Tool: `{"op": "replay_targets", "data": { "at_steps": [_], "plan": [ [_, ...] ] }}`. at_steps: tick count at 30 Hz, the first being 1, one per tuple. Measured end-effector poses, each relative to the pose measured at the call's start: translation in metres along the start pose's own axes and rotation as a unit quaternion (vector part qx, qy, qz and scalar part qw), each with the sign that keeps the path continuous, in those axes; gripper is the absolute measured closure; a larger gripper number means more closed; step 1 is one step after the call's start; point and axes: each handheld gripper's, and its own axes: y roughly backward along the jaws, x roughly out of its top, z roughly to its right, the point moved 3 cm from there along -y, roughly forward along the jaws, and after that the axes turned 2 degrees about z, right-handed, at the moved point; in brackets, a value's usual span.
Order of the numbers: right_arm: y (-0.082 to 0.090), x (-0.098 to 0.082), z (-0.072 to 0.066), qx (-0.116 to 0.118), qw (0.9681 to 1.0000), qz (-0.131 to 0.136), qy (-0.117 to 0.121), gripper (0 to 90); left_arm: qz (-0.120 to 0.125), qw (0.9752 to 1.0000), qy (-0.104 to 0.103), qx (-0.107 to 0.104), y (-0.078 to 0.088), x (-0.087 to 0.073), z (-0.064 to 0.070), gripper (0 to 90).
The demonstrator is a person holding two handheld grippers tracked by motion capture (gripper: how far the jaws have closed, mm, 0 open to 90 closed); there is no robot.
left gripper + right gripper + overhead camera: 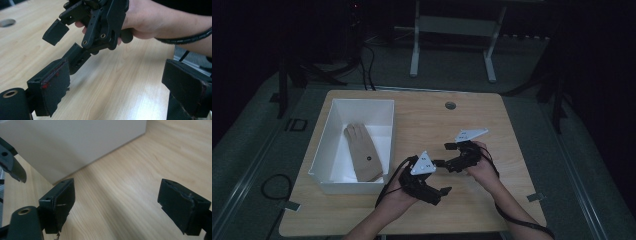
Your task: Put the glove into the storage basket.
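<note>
A: Nearest the lens, the left gripper [443, 192] sits low over the tabletop [427, 120], just off the near right corner of the white bin [323, 176]. Its jaws stand wide apart with bare wood between them.

B: And the right gripper [445, 154]?

A: Also to the right of the bin, a little farther back, jaws spread wide and holding nothing. Its tips point toward the bin's side wall, and the left gripper's jaws point at it.

B: Where is the glove [362, 152]?

A: Inside the bin, lying flat on its floor, fingers toward the far wall, cuff toward the near wall. A small dark dot marks its palm area.

B: Anything beyond the bin?

A: A round grommet hole [450, 105] in the tabletop, back and right of the bin.
</note>
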Motion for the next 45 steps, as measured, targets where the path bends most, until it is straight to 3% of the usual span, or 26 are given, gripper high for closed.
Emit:
{"op": "replay_targets", "data": {
  "at_steps": [8,17,25,34,45],
  "plan": [
    [0.000,-0.028,0.010,-0.016,0.9997,-0.013,-0.011,14.4,-0.008,0.9998,0.005,-0.020,-0.021,-0.020,-0.001,8.5],
    [0.011,-0.050,0.015,-0.033,0.9993,-0.018,-0.006,14.4,-0.022,0.9995,0.007,-0.023,-0.039,-0.039,-0.002,8.5],
    [0.018,-0.065,0.018,-0.041,0.9989,-0.023,-0.003,14.3,-0.028,0.9993,-0.004,-0.026,-0.053,-0.050,0.005,8.5],
    [0.032,-0.081,0.021,-0.054,0.9985,0.000,-0.002,14.1,-0.040,0.9985,-0.018,-0.033,-0.064,-0.062,0.012,8.5],
    [0.038,-0.104,0.019,-0.072,0.9973,-0.013,-0.004,13.1,-0.051,0.9977,-0.030,-0.031,-0.065,-0.071,0.013,8.5]
  ]
}}
